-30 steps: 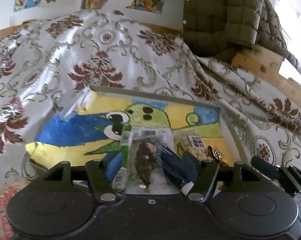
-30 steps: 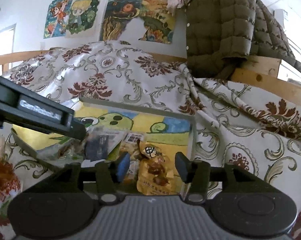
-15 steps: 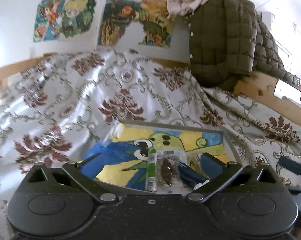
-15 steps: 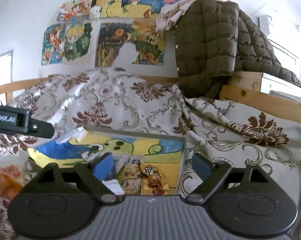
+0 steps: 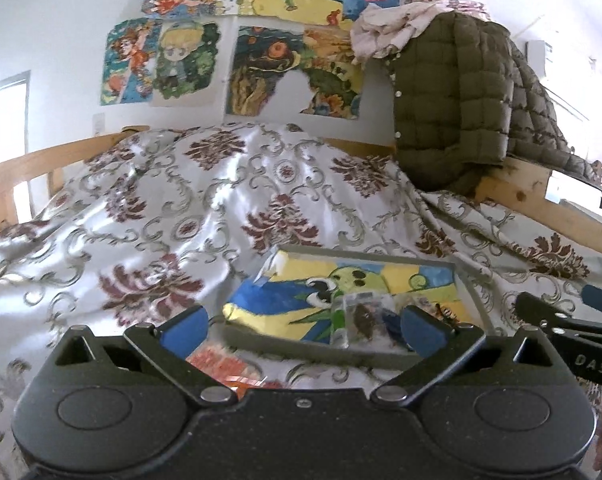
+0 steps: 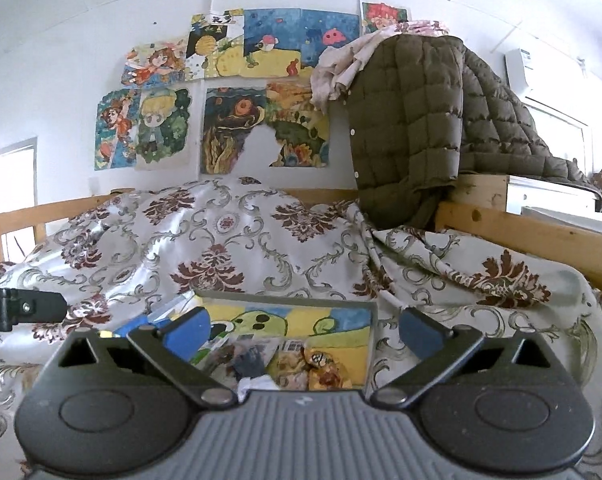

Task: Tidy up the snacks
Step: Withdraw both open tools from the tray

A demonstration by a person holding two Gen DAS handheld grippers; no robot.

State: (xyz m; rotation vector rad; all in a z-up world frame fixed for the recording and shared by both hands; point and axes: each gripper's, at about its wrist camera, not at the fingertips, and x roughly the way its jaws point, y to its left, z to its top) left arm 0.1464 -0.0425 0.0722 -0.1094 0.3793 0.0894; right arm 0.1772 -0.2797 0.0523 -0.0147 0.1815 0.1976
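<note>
A grey-rimmed tray [image 5: 301,350] with a cartoon picture on its floor lies on the bed. In it lie a clear packet of brown snack [image 5: 361,318], a dark blue packet [image 6: 249,360] and a golden-orange packet [image 6: 323,370]. My left gripper [image 5: 303,332] hangs open in front of the tray, holding nothing. My right gripper [image 6: 304,331] is to the right; its jaws are opening with nothing pressed between them. The tray [image 6: 285,297] shows below its blue pads. An orange-red packet [image 5: 217,364] lies on the bedspread, just short of the tray.
A floral bedspread [image 5: 181,208] covers the bed. Over the wooden bed frame [image 5: 541,196] at the right hangs an olive quilted jacket [image 5: 453,108]. Painted posters [image 6: 261,92] hang on the white wall behind.
Both grippers opened wide and drew back and up from the tray. The clear packet and the golden-orange packet that were between their fingers now lie in the tray.
</note>
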